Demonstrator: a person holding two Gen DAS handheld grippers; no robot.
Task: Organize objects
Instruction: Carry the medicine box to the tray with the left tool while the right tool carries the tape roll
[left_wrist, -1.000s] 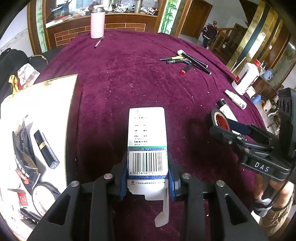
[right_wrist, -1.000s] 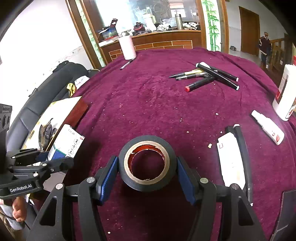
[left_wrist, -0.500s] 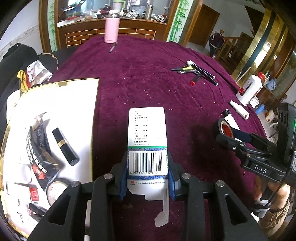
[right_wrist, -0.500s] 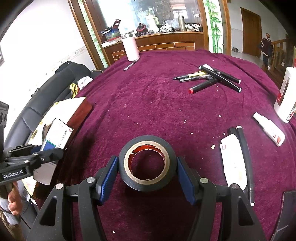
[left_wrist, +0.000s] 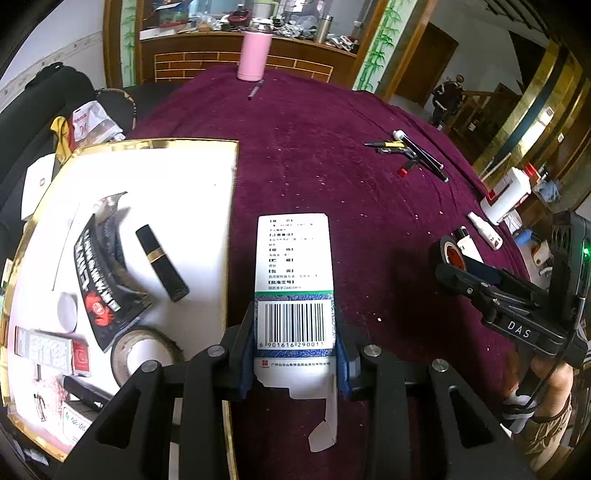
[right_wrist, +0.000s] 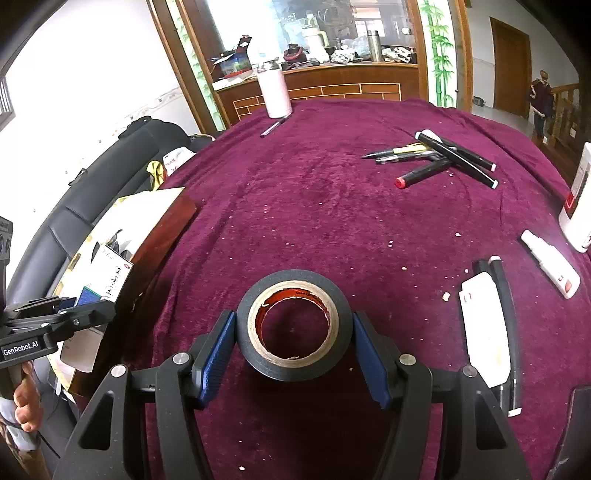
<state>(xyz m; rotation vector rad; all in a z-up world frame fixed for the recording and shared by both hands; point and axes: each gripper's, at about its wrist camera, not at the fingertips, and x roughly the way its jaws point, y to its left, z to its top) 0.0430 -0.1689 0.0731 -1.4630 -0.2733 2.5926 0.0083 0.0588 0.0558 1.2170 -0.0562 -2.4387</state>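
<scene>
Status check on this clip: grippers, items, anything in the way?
Left gripper shut on white medicine box, beside the gold-edged tray. Right gripper shut on black tape roll. Pens and white bottles lie off to the side, nothing blocking.

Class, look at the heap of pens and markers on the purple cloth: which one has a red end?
The black marker whose red cap points toward the camera. It lies lowest in the heap, under a long black marker with white tips; the other pens are grey and yellow.
</scene>
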